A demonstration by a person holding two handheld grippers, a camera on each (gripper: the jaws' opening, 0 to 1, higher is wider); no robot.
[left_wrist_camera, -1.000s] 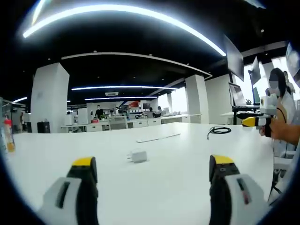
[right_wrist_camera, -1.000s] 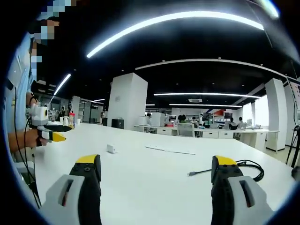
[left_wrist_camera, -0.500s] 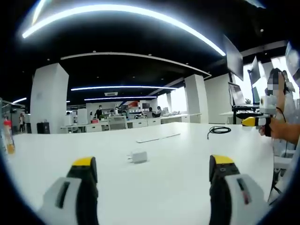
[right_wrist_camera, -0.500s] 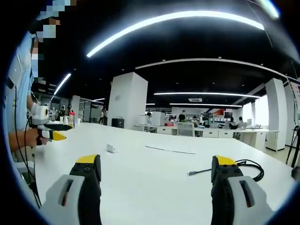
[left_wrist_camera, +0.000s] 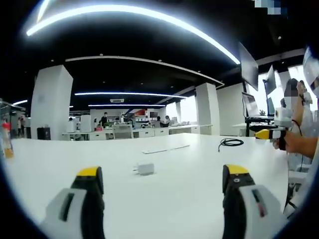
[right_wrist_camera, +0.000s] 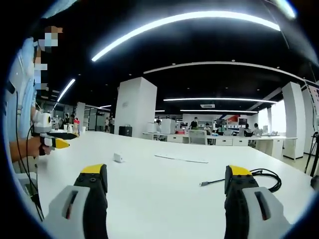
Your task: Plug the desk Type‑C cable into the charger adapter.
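Observation:
A small white charger adapter (left_wrist_camera: 145,169) lies on the white table (left_wrist_camera: 189,164), ahead of my open left gripper (left_wrist_camera: 162,175) and between its yellow-tipped jaws. In the right gripper view the same adapter (right_wrist_camera: 118,158) sits far left on the table (right_wrist_camera: 159,184). A black Type-C cable (right_wrist_camera: 259,175) lies coiled at the right, its plug end (right_wrist_camera: 203,184) pointing left, just left of my open right gripper's (right_wrist_camera: 167,175) right jaw. The cable's coil (left_wrist_camera: 231,142) shows far right in the left gripper view. Each gripper appears in the other's view: right gripper (left_wrist_camera: 271,132), left gripper (right_wrist_camera: 52,141).
A thin flat strip (left_wrist_camera: 165,148) lies on the table beyond the adapter, also seen as the strip (right_wrist_camera: 180,159). A bottle (left_wrist_camera: 6,142) stands at the table's far left edge. A person's arm (left_wrist_camera: 299,142) holds the right gripper. Desks, pillars and people fill the office behind.
The left gripper view has tilted slightly, so the scene sits a little lower and further left. The table's objects have not moved. Both grippers stay open.

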